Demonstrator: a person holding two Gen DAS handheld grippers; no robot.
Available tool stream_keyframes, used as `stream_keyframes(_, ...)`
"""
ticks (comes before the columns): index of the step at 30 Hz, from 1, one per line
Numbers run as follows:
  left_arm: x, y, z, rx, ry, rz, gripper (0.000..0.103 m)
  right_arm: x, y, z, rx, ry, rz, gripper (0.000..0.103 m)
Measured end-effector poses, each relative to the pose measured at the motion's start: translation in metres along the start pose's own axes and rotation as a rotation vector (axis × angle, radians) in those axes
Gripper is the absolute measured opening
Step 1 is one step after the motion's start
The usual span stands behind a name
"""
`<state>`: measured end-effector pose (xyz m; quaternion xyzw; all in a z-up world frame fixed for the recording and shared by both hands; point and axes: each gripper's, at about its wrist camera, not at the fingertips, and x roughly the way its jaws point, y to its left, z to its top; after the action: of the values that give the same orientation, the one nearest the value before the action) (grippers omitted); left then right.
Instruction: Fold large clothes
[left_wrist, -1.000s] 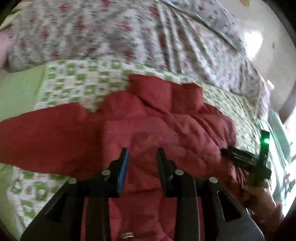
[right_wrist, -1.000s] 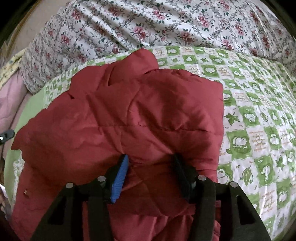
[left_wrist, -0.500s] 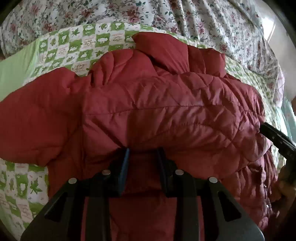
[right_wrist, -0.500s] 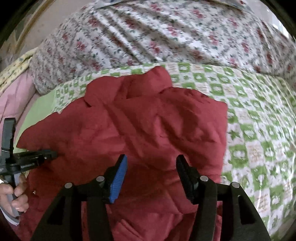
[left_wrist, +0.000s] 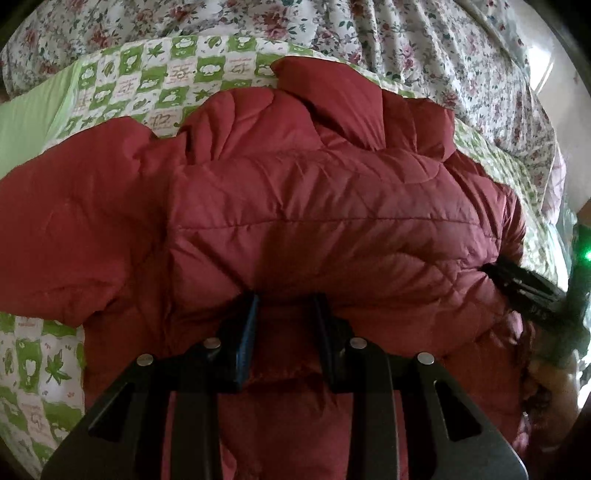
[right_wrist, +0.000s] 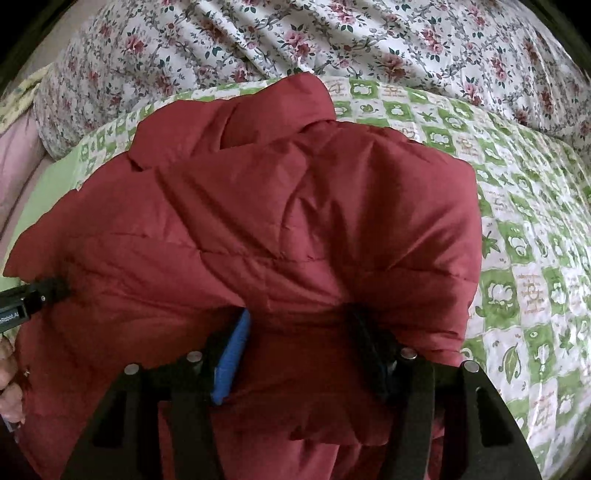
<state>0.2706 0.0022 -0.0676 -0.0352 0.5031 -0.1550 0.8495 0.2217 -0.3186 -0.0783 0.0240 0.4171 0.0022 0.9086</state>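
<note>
Red and puffy, the quilted jacket (left_wrist: 314, 229) lies spread on the green-checked bedspread (right_wrist: 517, 258), its bottom part doubled up toward the collar. The left gripper (left_wrist: 284, 306) and right gripper (right_wrist: 299, 317) both have their tips buried under the folded edge; whether either one pinches fabric cannot be told. Pressing the fold flat evenly before letting go should keep the padding from springing back.

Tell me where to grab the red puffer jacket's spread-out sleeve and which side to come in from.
Grip the sleeve at its thinner free end, on the left edge of the left wrist view, coming in from that outer side over the green checked quilt. The sleeve lies flat and stretched away from the padded body of the red jacket, so its edge is easier to pinch.
</note>
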Motion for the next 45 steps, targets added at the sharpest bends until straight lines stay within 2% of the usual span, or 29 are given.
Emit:
stream_keyframes(5,-0.022,0.02,-0.001,-0.089,-0.013,-0.097,0.028,-0.021,-0.001,-0.001,0.047,-0.031,0.043,0.06)
stream_keyframes(11,-0.047,0.048,-0.012,-0.167,-0.046,-0.079,0.031,-0.052,0.005,-0.01,0.054,-0.064,0.095,0.062)
stream_keyframes(14,-0.054,0.056,-0.018,-0.189,-0.056,-0.045,0.042,-0.065,0.01,-0.014,0.045,-0.072,0.119,0.062)
stream_keyframes(23,-0.069,0.094,-0.034,-0.287,-0.081,-0.042,0.043,-0.096,0.029,-0.035,0.01,-0.082,0.178,0.062)
stream_keyframes(26,-0.072,0.108,-0.036,-0.326,-0.097,-0.021,0.054,-0.101,0.035,-0.041,0.003,-0.083,0.19,0.063)
stream_keyframes(29,-0.077,0.125,-0.04,-0.368,-0.115,-0.014,0.056,-0.106,0.036,-0.047,0.01,-0.078,0.2,0.063)
stream_keyframes(31,-0.082,0.138,-0.042,-0.402,-0.132,-0.021,0.058,-0.111,0.039,-0.05,-0.004,-0.086,0.195,0.063)
stream_keyframes(33,-0.091,0.157,-0.045,-0.451,-0.169,-0.018,0.073,-0.115,0.04,-0.053,-0.014,-0.09,0.188,0.063)
stream_keyframes(34,-0.093,0.164,-0.046,-0.469,-0.186,-0.002,0.075,-0.117,0.039,-0.055,-0.011,-0.091,0.189,0.063)
stream_keyframes(36,-0.101,0.189,-0.049,-0.525,-0.218,0.046,0.076,-0.122,0.038,-0.057,-0.005,-0.095,0.193,0.063)
stream_keyframes(40,-0.103,0.24,-0.056,-0.65,-0.228,0.076,0.076,-0.13,0.039,-0.062,-0.007,-0.105,0.193,0.063)
stream_keyframes(45,-0.101,0.296,-0.057,-0.754,-0.257,0.11,0.076,-0.134,0.046,-0.065,-0.022,-0.098,0.203,0.063)
